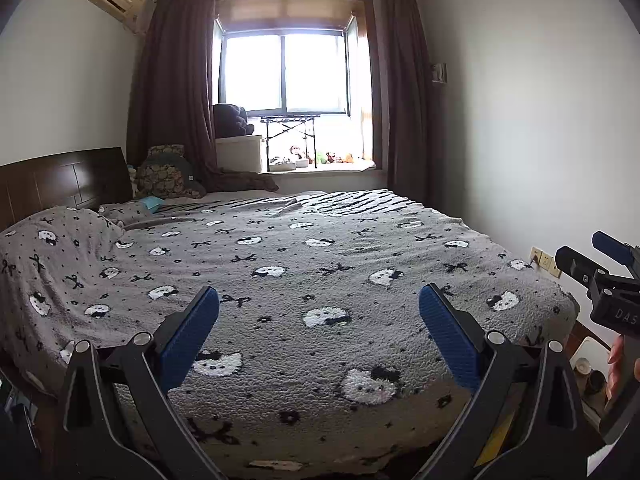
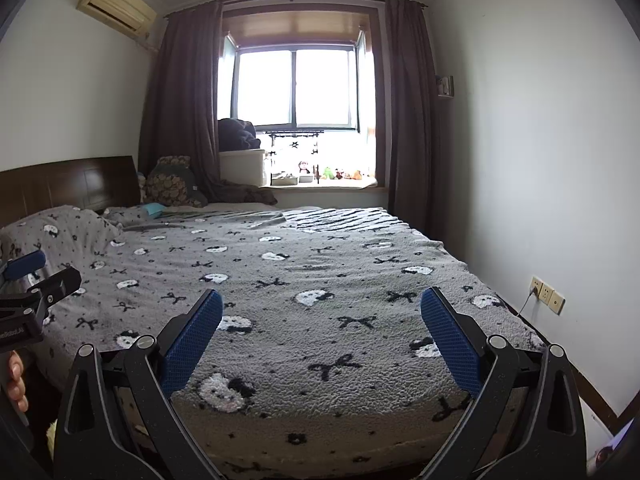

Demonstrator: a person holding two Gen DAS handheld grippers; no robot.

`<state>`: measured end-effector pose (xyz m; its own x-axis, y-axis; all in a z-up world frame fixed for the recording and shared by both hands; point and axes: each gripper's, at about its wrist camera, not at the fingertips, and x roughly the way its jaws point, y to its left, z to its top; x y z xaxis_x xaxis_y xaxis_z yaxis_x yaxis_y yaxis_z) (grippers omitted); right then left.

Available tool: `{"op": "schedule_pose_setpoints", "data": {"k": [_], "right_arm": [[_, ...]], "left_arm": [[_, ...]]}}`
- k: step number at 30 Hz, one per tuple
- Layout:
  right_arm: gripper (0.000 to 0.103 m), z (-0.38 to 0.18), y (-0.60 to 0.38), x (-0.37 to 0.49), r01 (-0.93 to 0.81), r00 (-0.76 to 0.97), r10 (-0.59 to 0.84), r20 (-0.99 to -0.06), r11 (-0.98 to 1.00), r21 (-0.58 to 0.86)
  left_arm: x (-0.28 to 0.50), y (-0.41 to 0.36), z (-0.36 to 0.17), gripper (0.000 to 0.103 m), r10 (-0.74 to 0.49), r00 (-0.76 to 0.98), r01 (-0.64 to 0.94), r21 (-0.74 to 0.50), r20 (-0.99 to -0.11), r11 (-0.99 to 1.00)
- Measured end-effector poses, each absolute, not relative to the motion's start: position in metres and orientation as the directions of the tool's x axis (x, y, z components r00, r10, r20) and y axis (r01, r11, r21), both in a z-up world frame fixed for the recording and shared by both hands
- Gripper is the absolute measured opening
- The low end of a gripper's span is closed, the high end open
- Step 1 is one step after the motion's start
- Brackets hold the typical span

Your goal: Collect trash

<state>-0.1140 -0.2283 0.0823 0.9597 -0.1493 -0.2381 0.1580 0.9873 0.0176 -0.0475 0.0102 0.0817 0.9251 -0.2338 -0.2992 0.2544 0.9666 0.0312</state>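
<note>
My left gripper (image 1: 319,300) is open above the foot of a bed (image 1: 320,264) covered by a grey blanket with white cat faces and black bows. My right gripper (image 2: 321,304) is open too, over the same bed (image 2: 312,272), with nothing between its blue pads (image 2: 192,340). The right gripper (image 1: 596,268) shows at the right edge of the left wrist view, held by a hand (image 1: 618,368). The left gripper (image 2: 36,280) shows at the left edge of the right wrist view. A small light-blue item (image 1: 150,201) lies near the pillows; I cannot tell what it is.
A dark wooden headboard (image 1: 60,184) stands at the left, with a patterned cushion (image 1: 164,172) beside it. The windowsill (image 1: 320,166) holds small toys, a white box and a folding rack. Wall sockets (image 2: 546,294) sit low on the right wall, along a narrow floor strip.
</note>
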Motion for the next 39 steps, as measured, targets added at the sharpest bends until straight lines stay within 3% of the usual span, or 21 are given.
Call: {"op": "schedule_pose_setpoints", "data": {"k": [39], "right_arm": [[0.099,0.0815,-0.2257,-0.111,0.145,0.96,-0.138,-0.242,0.989,0.013]], "left_arm": [[-0.05,0.0128,0.0802,0.095,-0.244,0.922,0.267,0.035,-0.302,0.963]]}}
